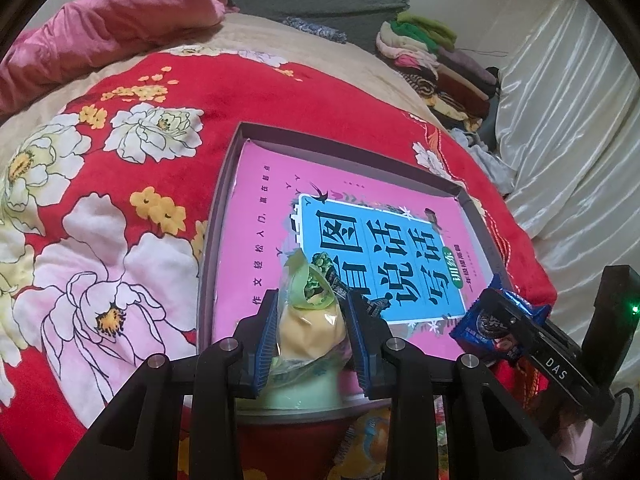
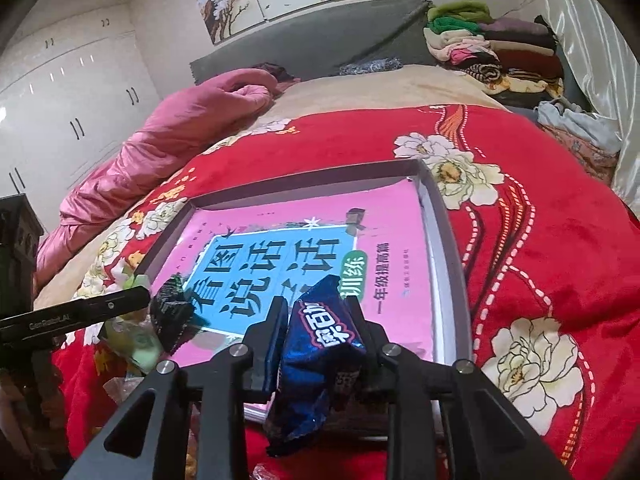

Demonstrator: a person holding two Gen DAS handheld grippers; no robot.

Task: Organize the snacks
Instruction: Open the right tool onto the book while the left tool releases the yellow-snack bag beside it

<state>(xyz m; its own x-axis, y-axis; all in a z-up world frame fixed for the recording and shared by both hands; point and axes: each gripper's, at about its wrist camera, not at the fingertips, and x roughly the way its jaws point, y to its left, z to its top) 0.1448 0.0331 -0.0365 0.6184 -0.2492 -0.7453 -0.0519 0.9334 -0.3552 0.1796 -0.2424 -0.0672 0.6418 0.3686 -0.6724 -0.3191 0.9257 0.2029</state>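
Observation:
A shallow grey box (image 1: 218, 216) (image 2: 450, 248) lies on the bed with a pink and blue book (image 1: 260, 208) (image 2: 396, 216) flat inside it. My left gripper (image 1: 312, 300) is shut on a clear packet with a yellow and green snack (image 1: 310, 330), held over the box's near edge. From the right wrist view that packet (image 2: 140, 350) shows at lower left beside the left gripper's finger (image 2: 100, 306). My right gripper (image 2: 318, 306) is shut on a blue biscuit packet (image 2: 320, 348), also over the box's near edge. It shows in the left view as the blue biscuit packet (image 1: 478, 330).
The box rests on a red floral blanket (image 1: 120, 200) (image 2: 540, 260). A pink quilt (image 1: 112, 28) lies at the far left, folded clothes (image 1: 436, 60) are stacked far right by a white curtain (image 1: 568, 140). More snack packets (image 1: 360, 440) lie below the grippers.

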